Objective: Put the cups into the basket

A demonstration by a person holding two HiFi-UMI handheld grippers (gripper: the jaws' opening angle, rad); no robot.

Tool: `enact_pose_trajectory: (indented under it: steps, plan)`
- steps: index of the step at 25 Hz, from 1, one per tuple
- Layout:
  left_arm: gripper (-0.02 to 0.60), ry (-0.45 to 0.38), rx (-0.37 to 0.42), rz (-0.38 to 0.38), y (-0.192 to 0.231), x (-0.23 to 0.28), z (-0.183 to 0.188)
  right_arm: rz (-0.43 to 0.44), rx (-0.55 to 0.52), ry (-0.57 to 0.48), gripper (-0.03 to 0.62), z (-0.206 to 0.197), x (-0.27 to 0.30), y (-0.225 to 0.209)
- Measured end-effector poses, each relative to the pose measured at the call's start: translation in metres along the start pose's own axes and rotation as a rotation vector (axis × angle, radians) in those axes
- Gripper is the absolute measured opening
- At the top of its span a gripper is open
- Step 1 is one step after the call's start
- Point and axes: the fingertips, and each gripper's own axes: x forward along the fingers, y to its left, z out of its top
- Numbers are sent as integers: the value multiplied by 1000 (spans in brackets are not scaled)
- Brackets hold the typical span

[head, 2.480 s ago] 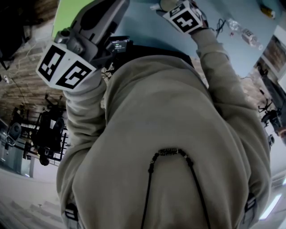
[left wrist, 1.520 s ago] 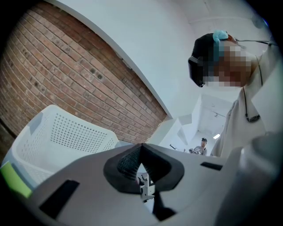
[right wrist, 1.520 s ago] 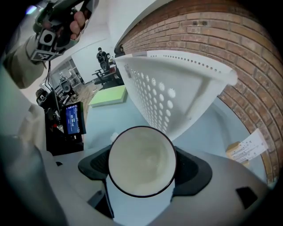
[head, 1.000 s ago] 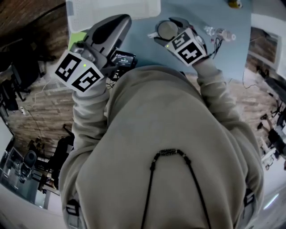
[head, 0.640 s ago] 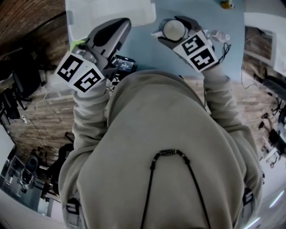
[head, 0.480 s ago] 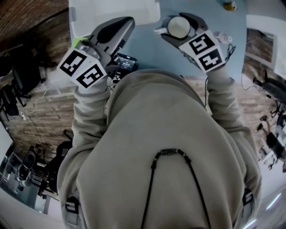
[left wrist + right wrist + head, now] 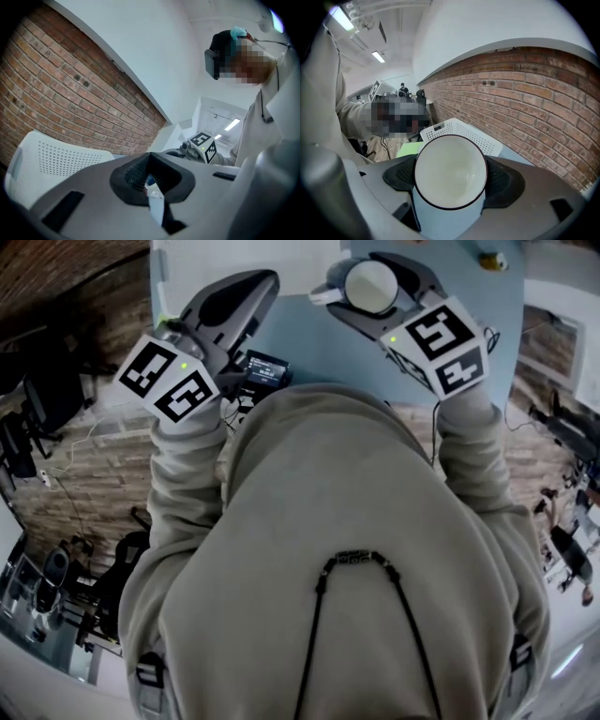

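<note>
Two grippers reach out in front of the person's beige hooded top [image 7: 356, 549], over the near edge of a blue desk [image 7: 328, 343]. In the right gripper view, the right gripper [image 7: 451, 187] has its jaws spread wide and clamped on a white cup [image 7: 450, 171] with a thin dark rim. The black pads [image 7: 506, 180] press against the cup's wall on both sides. The cup's round mouth is turned back toward the camera, and its inside looks bare. In the left gripper view, the left gripper [image 7: 149, 180] has its jaws drawn together, with only a narrow slit between the pads and nothing held there. From the head view, a small device with a lit screen [image 7: 265, 369] lies on the desk just beyond the person's chest, between the two grippers. The held cup sits to the right of the left gripper's tips and apart from them. Farther off stands the white perforated basket [image 7: 461, 133], beyond the cup and to its left, and the cup is outside it. A green sheet [image 7: 408, 149] lies beside the basket, and a brick wall [image 7: 525, 93] runs behind it.
</note>
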Motion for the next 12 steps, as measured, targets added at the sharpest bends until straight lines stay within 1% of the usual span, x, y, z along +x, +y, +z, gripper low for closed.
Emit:
enact_pose_trajectory:
  steps: [7, 12]
  plan:
    - [-2, 0, -3, 7, 8, 4, -6, 30, -47, 0, 413, 6, 12, 2]
    - [-2, 15, -9, 26, 19, 3, -21, 47, -76, 23, 413, -8, 33, 7]
